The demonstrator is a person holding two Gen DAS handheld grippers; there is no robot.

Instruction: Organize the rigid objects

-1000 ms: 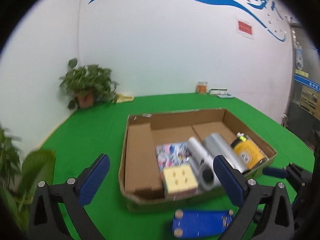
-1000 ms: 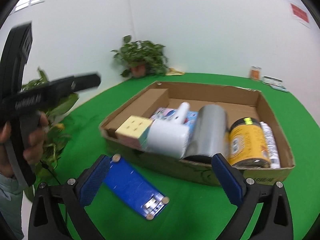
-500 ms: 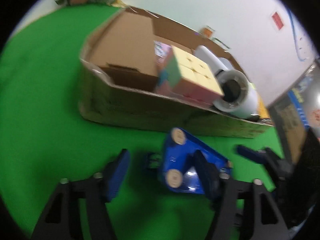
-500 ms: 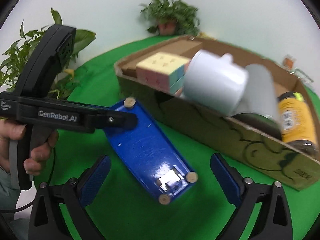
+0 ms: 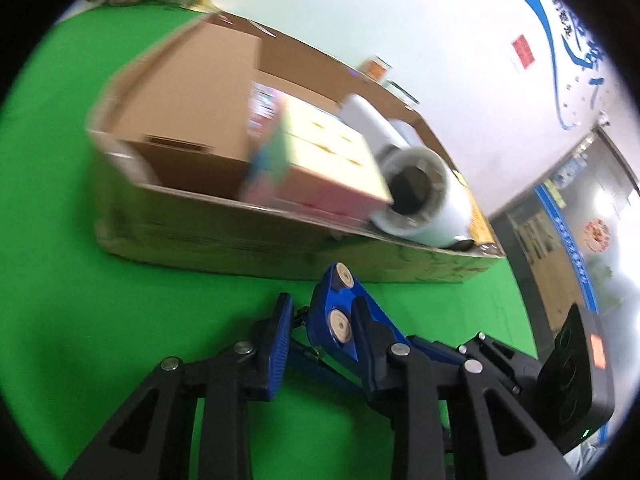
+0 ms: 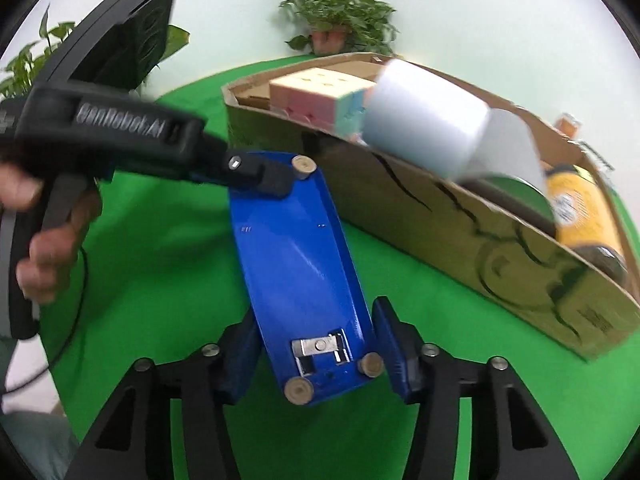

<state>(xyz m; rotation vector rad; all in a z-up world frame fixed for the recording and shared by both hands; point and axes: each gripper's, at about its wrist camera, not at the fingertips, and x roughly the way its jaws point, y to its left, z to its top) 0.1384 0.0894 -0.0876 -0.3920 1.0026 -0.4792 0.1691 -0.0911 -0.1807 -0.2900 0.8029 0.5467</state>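
Green table [image 6: 400,432] | blue board [image 6: 296,256] upside-down before the cardboard box [image 6: 460,232], long axis between my grippers | left gripper [image 5: 320,330], right gripper [image 6: 316,354] closing around its ends.

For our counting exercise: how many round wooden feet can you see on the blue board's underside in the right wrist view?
3. One foot at the blue board's far end by the left gripper; two at the near end. A fourth may be hidden under that gripper.

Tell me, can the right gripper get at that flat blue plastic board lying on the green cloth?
Probably yes. The right gripper already straddles the near end of the flat blue plastic board, its jaws closing with nothing between. The left gripper takes the far end.
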